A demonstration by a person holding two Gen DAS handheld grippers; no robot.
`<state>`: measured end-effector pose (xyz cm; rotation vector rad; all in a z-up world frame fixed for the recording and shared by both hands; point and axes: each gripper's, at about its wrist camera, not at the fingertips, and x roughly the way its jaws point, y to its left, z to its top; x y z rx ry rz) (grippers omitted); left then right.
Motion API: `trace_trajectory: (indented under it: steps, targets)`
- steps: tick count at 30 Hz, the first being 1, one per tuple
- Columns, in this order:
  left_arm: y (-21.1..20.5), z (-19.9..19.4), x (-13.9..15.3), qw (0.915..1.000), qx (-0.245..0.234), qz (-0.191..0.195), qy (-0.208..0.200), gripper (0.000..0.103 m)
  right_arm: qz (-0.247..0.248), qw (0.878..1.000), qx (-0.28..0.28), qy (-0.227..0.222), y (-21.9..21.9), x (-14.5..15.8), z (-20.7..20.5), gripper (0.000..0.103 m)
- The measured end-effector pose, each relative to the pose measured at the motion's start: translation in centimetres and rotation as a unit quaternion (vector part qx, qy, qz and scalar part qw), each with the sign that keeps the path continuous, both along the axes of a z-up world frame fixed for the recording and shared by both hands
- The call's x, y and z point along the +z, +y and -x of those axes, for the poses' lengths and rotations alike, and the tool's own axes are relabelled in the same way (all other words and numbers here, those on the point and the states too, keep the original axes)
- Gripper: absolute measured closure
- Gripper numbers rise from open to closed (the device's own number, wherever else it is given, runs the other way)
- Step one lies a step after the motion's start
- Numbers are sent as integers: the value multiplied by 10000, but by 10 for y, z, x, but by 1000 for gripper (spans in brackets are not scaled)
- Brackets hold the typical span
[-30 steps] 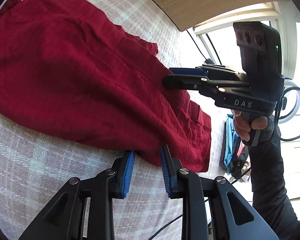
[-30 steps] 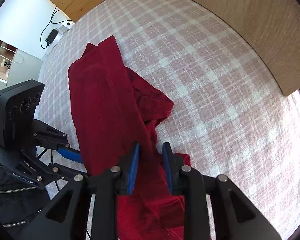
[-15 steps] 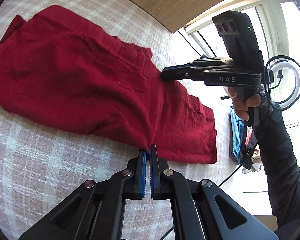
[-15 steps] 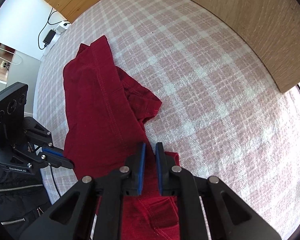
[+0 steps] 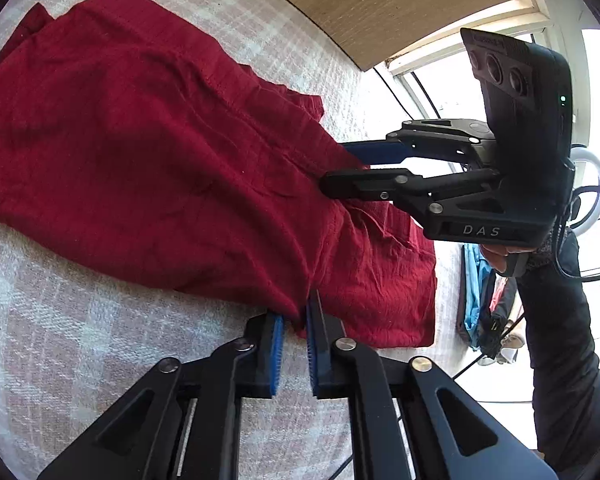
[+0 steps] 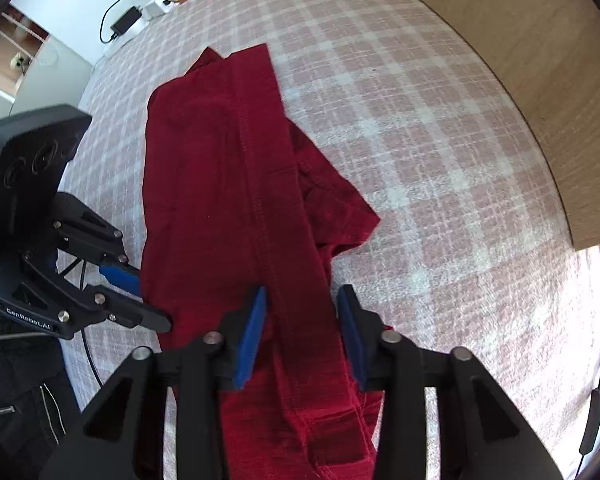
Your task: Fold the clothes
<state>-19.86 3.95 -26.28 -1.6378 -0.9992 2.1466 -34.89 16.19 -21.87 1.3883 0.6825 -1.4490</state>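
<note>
- Pink and white checked bedspread across most of both views.
- Light wood headboard panel along the upper right, also up top in the left wrist view.
- Bright window at right, washed out by daylight.
- White wall, charger and cables on the floor, upper left.
- Clothes hanging, lower right.

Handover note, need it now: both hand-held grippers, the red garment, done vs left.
Left hand-held gripper: open, straddling the near edge of the red garment.
Right hand-held gripper: open, astride the garment's far side.
Garment: lengthwise bundle on the checked cover, one loose flap sticking out.
Done: rough lengthwise fold.
Left: regrip, tuck the flap, fold across.
</note>
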Motion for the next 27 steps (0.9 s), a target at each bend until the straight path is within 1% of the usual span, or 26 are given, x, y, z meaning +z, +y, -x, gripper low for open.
trace_trajectory:
  steps: [1,3,5,7,10,13,15,16,18,20,22,23,25,27]
  targets:
    - [0,0,0,10000,-2,13,32,100,1,10000,12,-32,-1,0,-2,86]
    - [1,0,4,9999,-38,94,134,101,-8,10000,42,-88,-4,0,-8,90]
    - [1,-1,10,9996,-51,135,253,101,-35,9999,-66,-130,-5,0,-7,91]
    - [-1,-4,23,9989,-80,184,434,101,65,9986,-392,-358,0,2,0,93]
    - [-5,-8,44,9970,-123,256,721,101,416,9930,-884,-667,13,11,9,93]
    - [-12,-13,60,9962,-84,243,827,101,716,9855,-1260,-886,22,25,12,94]
    - [-19,-16,82,9944,-86,254,1026,101,1021,9800,-1431,-936,30,43,6,94]
    - [-23,-18,97,9924,-152,332,1179,101,1228,9757,-1541,-960,30,54,3,94]
    - [-31,-20,129,9871,-292,517,1489,101,1684,9630,-1843,-1015,43,74,-1,94]
    - [-43,-15,159,9807,-495,684,1762,101,2152,9468,-2128,-1094,47,95,-1,94]
    - [-55,1,187,9734,-697,960,1960,101,2415,9400,-2240,-885,38,118,-4,94]
    - [-61,11,199,9700,-814,1039,2042,101,2535,9367,-2291,-766,33,129,-5,94]
    - [-64,28,222,9583,-1118,1354,2256,101,2648,9334,-2389,-390,39,165,-4,94]
    - [-59,31,239,9455,-1486,1524,2464,101,2820,9244,-2568,-78,47,187,-11,94]
